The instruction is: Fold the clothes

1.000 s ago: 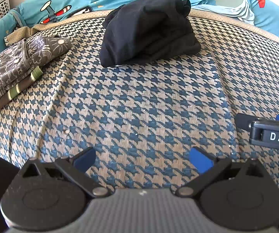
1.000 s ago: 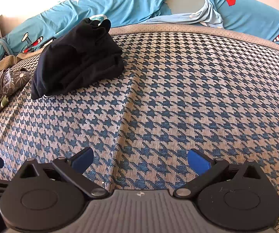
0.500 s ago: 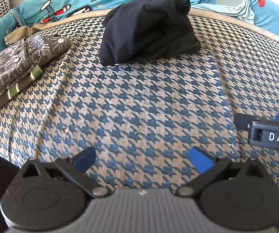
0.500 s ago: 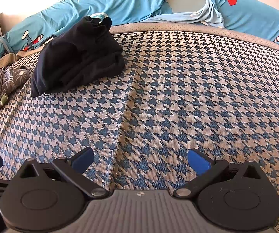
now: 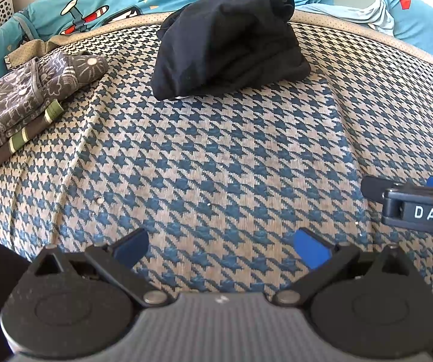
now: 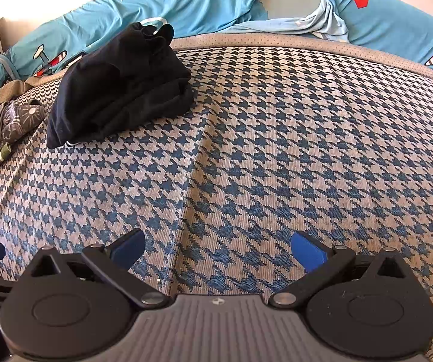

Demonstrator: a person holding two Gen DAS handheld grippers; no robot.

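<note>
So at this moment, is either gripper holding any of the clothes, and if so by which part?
Nothing is held. The left gripper and right gripper both have open jaws over bare mattress; the black garment lies untouched.

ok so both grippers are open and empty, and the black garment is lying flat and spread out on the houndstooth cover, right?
Not quite. The black garment is bunched in a rumpled heap, not spread flat; the left wrist view shows it. The rest holds: it sits on the houndstooth cover, and the left gripper and right gripper are open and empty.

You hold the left gripper [image 5: 221, 249] and the right gripper [image 6: 218, 250] level, side by side, jaws spread wide and empty.
</note>
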